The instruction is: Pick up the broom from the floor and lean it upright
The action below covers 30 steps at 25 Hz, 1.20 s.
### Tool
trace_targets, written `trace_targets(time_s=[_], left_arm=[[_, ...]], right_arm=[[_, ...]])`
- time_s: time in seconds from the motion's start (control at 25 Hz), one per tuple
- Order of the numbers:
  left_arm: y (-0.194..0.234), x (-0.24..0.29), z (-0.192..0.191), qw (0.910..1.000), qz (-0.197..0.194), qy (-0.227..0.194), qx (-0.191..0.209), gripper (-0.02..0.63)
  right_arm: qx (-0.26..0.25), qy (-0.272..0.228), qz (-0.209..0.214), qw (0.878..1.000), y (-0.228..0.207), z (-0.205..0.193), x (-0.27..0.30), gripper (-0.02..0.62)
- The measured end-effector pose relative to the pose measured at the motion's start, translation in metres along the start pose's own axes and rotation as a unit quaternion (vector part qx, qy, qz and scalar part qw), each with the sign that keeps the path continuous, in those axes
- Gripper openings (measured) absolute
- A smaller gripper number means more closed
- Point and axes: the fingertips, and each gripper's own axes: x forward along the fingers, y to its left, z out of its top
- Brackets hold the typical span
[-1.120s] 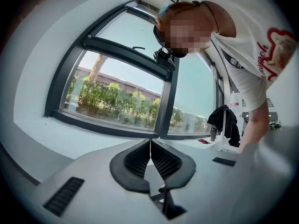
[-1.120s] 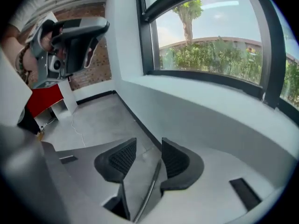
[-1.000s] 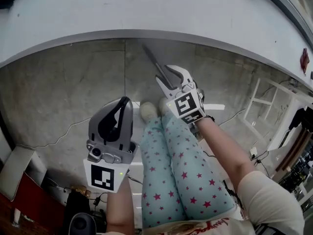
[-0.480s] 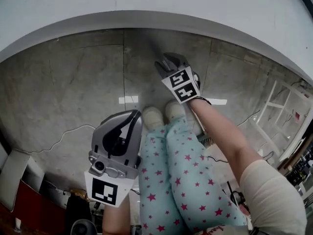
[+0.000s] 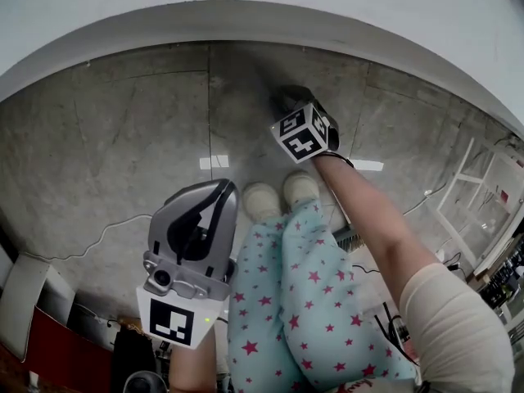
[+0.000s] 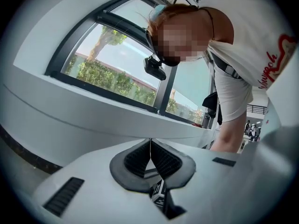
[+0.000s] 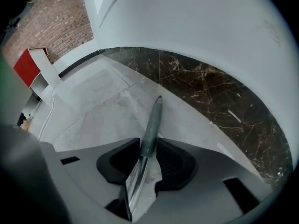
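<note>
The broom's grey-tipped metal handle (image 7: 152,125) lies on the pale floor and points toward the wall. My right gripper (image 7: 142,146) points steeply down over it. Its jaws are closing, with the handle between the pads, which are close on both sides but not clearly pressing. In the head view the right gripper (image 5: 288,103) is low at the floor near the wall and hides the handle. My left gripper (image 5: 219,190) hangs at the lower left, shut and holding nothing. In the left gripper view its pads (image 6: 150,146) meet, aimed at a window.
A dark marble skirting (image 7: 210,92) runs under the curved white wall. The person's star-print trousers and white shoes (image 5: 262,200) stand just behind the right gripper. A cable (image 5: 90,240) trails on the floor at left. A red cabinet (image 7: 28,66) and a white rack (image 5: 483,211) stand at the sides.
The right gripper has dropped to the floor and tipped downward over the handle. The left gripper has sunk a little. The person has bent forward.
</note>
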Motion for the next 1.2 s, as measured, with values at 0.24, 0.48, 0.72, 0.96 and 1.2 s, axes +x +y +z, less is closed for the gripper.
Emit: trace_targets(time_s=[0.24, 0.48, 0.72, 0.96, 1.2], left_arm=[[0.0, 0.003, -0.003, 1.0, -0.006, 0.003, 0.004, 0.021], [-0.022, 0.01, 0.031, 0.9998, -0.018, -0.002, 0.004, 0.021], [-0.072, 0.019, 0.107, 0.9989, -0.042, -0.021, 0.006, 0.021], [-0.129, 0.014, 0.188, 0.9957, -0.084, -0.024, 0.03, 0.021], [-0.173, 0.009, 0.249, 0.9941, -0.099, -0.029, 0.033, 0.021]], right_arm=[[0.029, 0.012, 0.006, 0.999, 0.0, 0.0, 0.001, 0.117], [0.055, -0.034, -0.005, 0.998, -0.006, 0.031, -0.066, 0.109], [0.09, -0.103, -0.042, 0.99, -0.02, 0.07, -0.189, 0.101], [0.104, -0.169, -0.095, 0.976, -0.027, 0.098, -0.329, 0.101], [0.128, -0.24, -0.153, 0.95, -0.045, 0.123, -0.448, 0.101]])
